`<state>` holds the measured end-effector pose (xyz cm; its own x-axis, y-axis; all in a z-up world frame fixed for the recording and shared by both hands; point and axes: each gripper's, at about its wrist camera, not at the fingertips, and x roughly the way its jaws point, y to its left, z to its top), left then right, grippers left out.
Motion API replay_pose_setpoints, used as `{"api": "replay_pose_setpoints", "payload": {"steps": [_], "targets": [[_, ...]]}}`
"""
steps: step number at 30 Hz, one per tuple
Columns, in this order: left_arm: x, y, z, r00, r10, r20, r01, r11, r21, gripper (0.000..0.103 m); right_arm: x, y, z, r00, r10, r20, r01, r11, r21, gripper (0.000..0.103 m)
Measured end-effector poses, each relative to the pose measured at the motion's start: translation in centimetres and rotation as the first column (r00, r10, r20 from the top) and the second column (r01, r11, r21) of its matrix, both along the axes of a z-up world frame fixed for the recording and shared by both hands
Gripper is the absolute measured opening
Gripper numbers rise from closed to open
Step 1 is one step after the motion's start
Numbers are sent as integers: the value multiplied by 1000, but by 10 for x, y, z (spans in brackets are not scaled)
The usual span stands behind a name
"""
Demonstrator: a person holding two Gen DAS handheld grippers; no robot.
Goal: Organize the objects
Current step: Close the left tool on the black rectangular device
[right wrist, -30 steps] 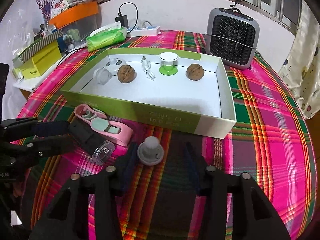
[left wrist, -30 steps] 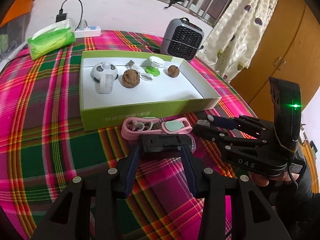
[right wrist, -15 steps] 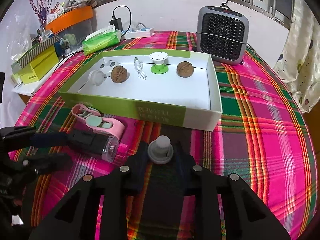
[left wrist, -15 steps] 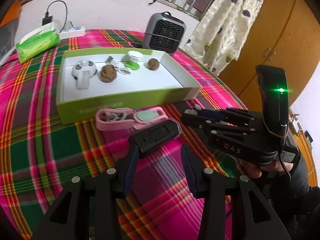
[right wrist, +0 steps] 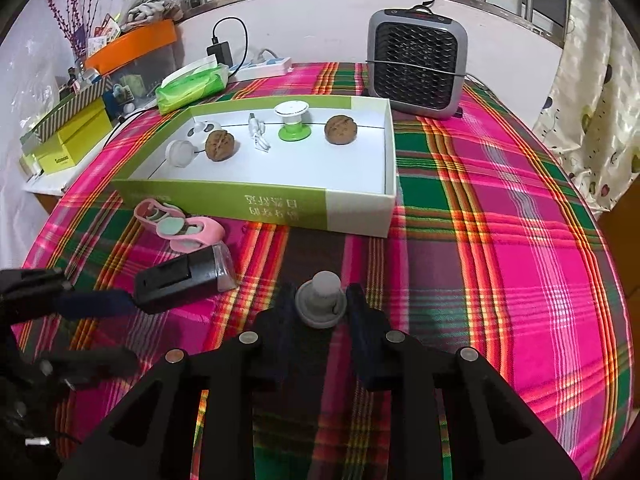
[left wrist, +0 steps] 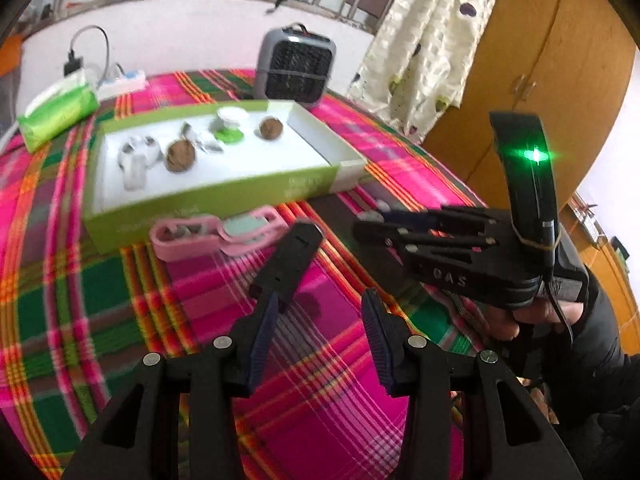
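Sitting between the fingers of our right gripper is a small grey knob-like piece, resting on the plaid cloth of the bench; the fingers stand close against both its sides, and we take them to be closed on it, though contact is hard to confirm from this angle. Our left gripper has its fingers spread wide apart, and a black rectangular device with a clear end lies against the tip of the left finger, tilted across the cloth and not clamped between the two. Just beyond the device lies a pink case with pale green inserts, just beside the near wall of a shallow green-and-white box. Inside the box, toward its far side, we see a row: a white round gadget, a walnut, a small white cable, a white-topped green stand and a second walnut, each set apart from the next. Behind the box stands a grey fan heater, upright at the far edge of the bench. To the far left lie a green tissue pack and a white power strip with a black charger plugged in. Spotted curtains hang at the right, next to wooden cupboard doors.
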<state>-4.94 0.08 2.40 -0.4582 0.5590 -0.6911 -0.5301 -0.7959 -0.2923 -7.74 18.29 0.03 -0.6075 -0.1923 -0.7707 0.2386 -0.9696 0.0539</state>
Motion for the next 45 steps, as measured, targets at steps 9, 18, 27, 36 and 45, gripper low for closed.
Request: {"api": "replay_pose_setpoints", "payload": {"steps": [9,18,27,36,45], "targets": [[-26,-3,-4,998,56,-17,-57,996,-70,41,1,7,0,1000,10,0,-10,1000,-15,27],[-34,22,-12,1000,-7,4,8,993,-116,41,0,16,1,1000,6,0,-6,1000,-27,27],[-40,35,-17,1000,-3,19,6,991,-136,41,-1,21,1,1000,17,7,-17,999,-43,27],[-39,40,-18,1000,5,-6,-6,987,-162,41,-1,19,0,999,32,7,-32,999,-33,27],[-38,40,-18,1000,9,-29,-14,981,-192,32,-1,18,0,999,34,6,-33,999,-25,27]]}}
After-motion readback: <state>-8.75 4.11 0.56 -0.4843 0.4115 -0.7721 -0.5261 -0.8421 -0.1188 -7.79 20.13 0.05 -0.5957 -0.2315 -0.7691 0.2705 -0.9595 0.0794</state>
